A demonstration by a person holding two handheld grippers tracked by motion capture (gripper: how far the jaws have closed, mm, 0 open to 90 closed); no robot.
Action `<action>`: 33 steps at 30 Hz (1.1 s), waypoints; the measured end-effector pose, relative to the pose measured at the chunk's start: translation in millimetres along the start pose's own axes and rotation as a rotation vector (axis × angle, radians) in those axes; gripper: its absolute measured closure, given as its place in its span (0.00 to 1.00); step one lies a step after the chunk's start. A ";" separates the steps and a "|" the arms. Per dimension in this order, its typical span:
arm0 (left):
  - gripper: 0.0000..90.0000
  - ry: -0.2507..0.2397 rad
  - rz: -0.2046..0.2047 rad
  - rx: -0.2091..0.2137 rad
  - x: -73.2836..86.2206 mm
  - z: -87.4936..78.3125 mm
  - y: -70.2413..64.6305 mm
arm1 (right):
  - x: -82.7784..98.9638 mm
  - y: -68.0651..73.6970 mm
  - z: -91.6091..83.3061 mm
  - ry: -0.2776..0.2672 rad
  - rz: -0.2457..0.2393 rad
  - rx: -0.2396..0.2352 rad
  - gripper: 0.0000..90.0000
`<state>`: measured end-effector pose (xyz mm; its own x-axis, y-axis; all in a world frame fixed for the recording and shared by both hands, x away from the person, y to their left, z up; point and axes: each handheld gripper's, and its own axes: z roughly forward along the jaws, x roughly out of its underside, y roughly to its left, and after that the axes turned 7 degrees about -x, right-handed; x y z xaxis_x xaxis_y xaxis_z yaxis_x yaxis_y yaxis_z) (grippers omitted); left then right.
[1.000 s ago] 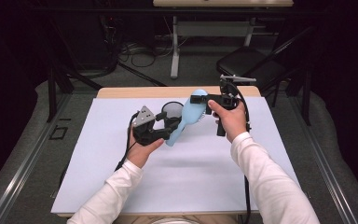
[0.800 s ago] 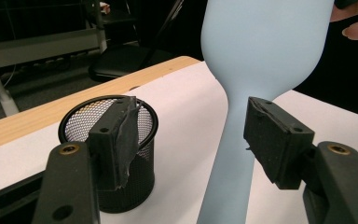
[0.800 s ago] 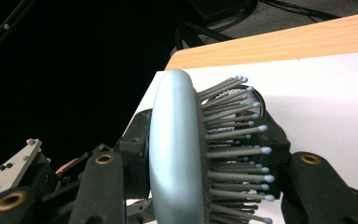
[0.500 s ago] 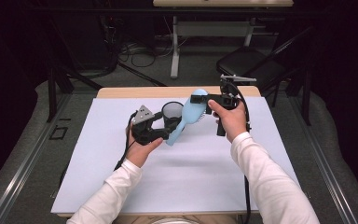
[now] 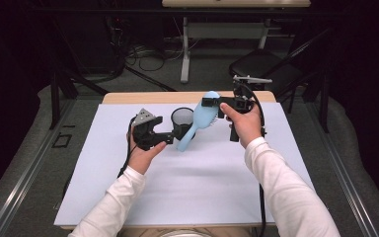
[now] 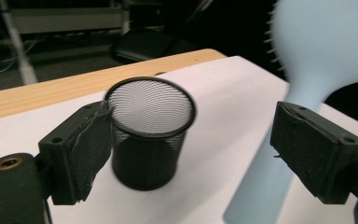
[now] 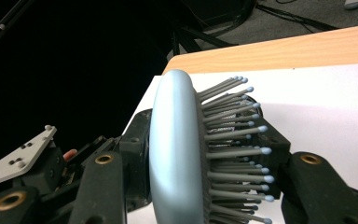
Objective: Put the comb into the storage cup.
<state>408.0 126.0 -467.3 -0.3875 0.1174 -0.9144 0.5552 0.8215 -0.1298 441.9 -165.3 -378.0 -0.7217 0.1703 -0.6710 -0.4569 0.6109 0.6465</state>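
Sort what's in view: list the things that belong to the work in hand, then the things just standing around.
In the job: light blue hairbrush, black mesh cup, right gripper clamping the brush head, left gripper open.
Standing around: black chair, floor cables.

Surface: wooden table [image 5: 128,97], bare wood showing along the 12 o'clock edge | Covering: white sheet [image 5: 202,187] laid flat over nearly the whole top | Standing on sheet: black mesh cup [image 5: 181,120], upright, mouth open, toward 12 o'clock of centre | Contact: cup base resting directly on sheet
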 end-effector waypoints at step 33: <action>0.01 0.048 -0.051 -0.039 -7.6 -18.1 31.6 | -17.6 15.9 10.3 0.006 -0.047 0.040 0.55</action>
<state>415.2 161.1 -457.5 -0.4495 0.1010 -0.8876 0.5053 0.8481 -0.1595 452.7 -150.6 -359.7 -0.7029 0.1362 -0.6981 -0.4691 0.6490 0.5990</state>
